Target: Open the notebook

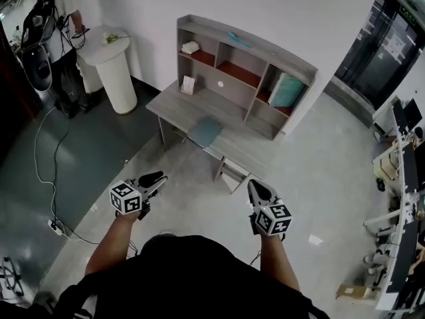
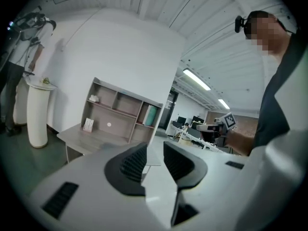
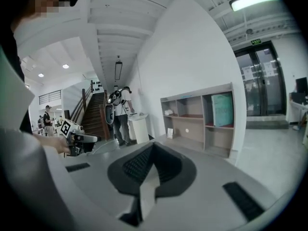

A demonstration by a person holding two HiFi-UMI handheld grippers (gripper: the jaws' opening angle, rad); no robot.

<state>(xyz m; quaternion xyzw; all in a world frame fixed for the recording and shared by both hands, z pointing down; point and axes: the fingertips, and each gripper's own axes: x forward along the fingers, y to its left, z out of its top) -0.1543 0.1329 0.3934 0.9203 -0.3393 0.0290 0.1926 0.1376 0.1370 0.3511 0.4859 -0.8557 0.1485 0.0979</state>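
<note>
1. My left gripper (image 2: pixel 154 147) hung well short of the counter (image 1: pixel 178 102), its jaws partly apart with nothing between them.
2. The notebook (image 1: pixel 204 130), which I took to be the flat blue-grey thing, lay near the counter's front edge, before the shelves (image 1: pixel 229 58). I judged it light with a limp cover, best lifted at the edge opposite the spine.
3. My right gripper (image 3: pixel 153 146) had its jaws pressed together, empty.
4. The notebook's spine side and cover edges were too small to make out.
</note>
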